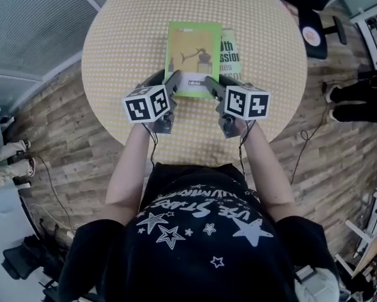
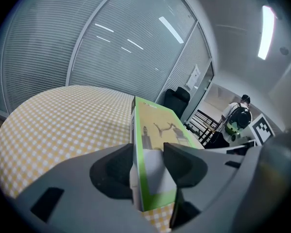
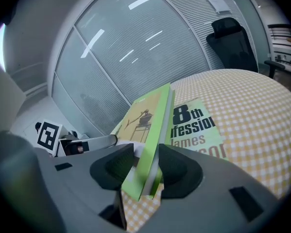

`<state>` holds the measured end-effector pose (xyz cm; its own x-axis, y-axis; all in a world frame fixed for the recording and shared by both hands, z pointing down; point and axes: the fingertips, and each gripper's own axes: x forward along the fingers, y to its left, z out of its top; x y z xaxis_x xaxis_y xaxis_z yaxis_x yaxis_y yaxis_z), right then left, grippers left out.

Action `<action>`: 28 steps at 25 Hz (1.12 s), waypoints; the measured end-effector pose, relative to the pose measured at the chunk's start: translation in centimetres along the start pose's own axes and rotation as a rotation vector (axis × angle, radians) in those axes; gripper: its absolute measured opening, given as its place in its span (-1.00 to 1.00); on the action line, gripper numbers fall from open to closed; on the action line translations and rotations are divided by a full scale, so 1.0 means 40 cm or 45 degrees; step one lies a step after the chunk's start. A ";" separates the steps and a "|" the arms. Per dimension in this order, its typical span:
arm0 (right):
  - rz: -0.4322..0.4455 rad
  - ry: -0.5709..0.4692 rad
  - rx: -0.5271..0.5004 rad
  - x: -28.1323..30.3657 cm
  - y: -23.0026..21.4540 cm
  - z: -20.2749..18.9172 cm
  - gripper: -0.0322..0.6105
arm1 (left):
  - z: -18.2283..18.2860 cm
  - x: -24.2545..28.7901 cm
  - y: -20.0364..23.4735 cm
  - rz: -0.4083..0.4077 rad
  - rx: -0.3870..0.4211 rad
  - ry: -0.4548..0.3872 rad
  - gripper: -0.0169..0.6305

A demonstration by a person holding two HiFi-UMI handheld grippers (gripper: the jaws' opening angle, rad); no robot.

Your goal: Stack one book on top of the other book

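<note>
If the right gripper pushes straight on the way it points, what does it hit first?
Right gripper is shut on the green-edged paperback book. Beyond it, probably the flat green book with big black lettering on the yellow checked table; depth is unclear.

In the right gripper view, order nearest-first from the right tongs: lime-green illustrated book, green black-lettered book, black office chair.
1. Lime-green illustrated book, clamped in right tongs.
2. Green black-lettered book, flat, just right.
3. Black office chair, far upper right.
</note>
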<state>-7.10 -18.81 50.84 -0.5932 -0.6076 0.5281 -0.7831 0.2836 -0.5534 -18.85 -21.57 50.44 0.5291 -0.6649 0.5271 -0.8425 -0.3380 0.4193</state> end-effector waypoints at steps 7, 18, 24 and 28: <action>0.051 0.065 -0.056 -0.055 -0.109 0.027 -0.37 | -0.023 0.068 -0.097 0.054 -0.036 -0.032 -0.35; 0.120 0.198 -0.092 -0.032 -0.208 0.034 -0.37 | -0.058 0.141 -0.125 0.161 -0.075 -0.038 -0.35; 0.140 0.225 -0.077 -0.011 -0.232 0.030 -0.37 | -0.069 0.162 -0.114 0.192 -0.081 -0.015 -0.35; 0.158 0.237 -0.044 0.001 -0.240 0.025 -0.37 | -0.084 0.174 -0.103 0.194 -0.112 0.005 -0.35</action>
<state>0.57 -22.28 55.53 -0.7071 -0.4201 0.5688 -0.7060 0.3751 -0.6007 -11.37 -22.58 54.85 0.3967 -0.7011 0.5925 -0.9010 -0.1741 0.3973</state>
